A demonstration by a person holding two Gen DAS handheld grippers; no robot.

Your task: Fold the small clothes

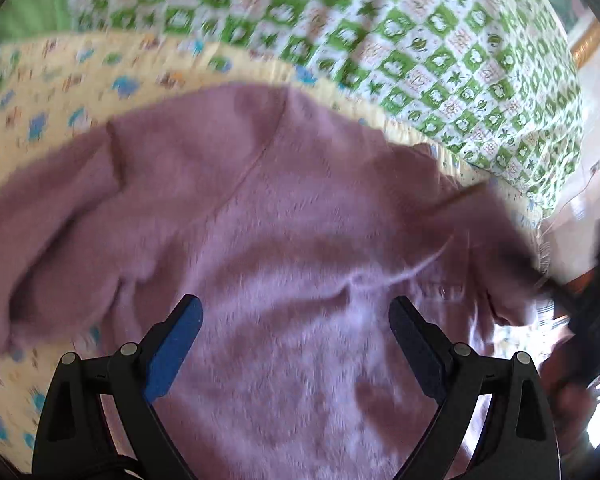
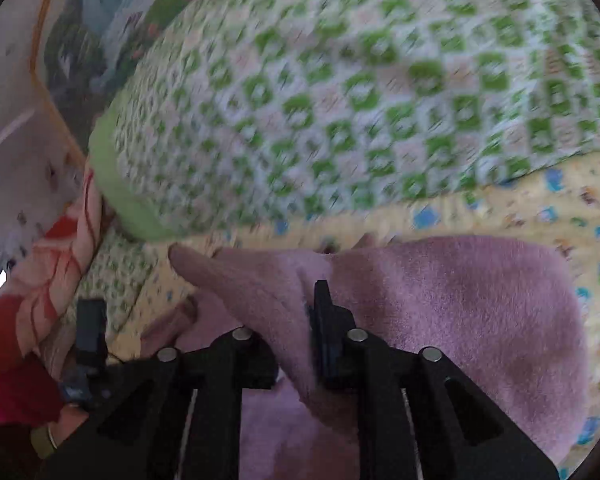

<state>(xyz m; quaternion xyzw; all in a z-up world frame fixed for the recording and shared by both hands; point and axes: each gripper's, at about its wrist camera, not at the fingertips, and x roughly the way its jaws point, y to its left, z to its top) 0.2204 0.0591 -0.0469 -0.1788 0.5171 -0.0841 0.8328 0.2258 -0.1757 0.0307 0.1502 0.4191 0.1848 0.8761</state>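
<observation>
Pink fleece sweater (image 1: 284, 216) lies on the bed's yellow blanket (image 1: 44, 92). My right claw (image 2: 300, 320) pinches its fold (thick, slippery); my left claw (image 1: 296, 320) hovers wide open, empty. Tugging could slip the fold and bunch everything.

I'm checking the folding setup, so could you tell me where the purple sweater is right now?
The purple sweater lies on the yellow printed quilt, under the open left gripper; the right gripper pinches it.
</observation>
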